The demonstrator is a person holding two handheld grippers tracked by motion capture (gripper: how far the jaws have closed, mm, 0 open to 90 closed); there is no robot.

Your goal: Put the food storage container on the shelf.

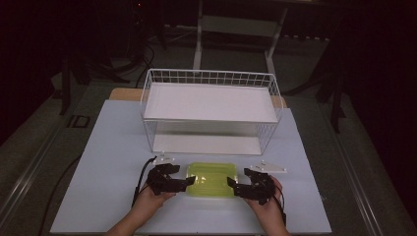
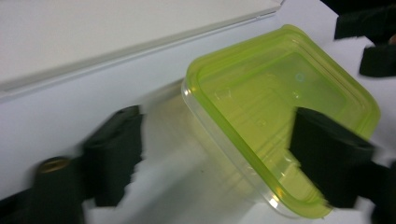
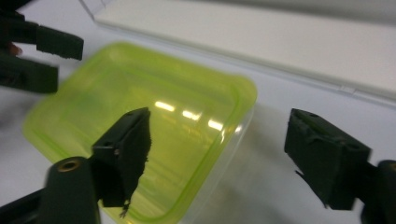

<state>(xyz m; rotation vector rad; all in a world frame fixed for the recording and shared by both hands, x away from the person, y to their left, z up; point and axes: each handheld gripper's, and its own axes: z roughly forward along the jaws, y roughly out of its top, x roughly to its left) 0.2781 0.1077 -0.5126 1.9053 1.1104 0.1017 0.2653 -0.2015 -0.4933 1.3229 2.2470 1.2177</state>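
Bench [image 1: 113, 147], white-topped, seen from above, read left to right. At about 8 o'clock of the scene the left hand [image 1: 147, 201] holds the left hand-held gripper [image 1: 189, 182], pointing toward 3 o'clock at the container's left end. In the left gripper view its jaws stand apart astride a corner of the container: one jaw over the lid, the other outside the clear wall, neither clearly pressing. At 6 o'clock lies the green-lidded plastic container [image 1: 212, 179], flat on the bench, between both grippers. Behind it, toward 12 o'clock, stands a white wire rack [image 1: 210, 78] with two shelves. At about 4 o'clock the right hand [image 1: 268, 206] holds the right hand-held gripper [image 1: 230, 183], pointing toward 9 o'clock; its jaws likewise straddle a lid corner, spread and not clamped.
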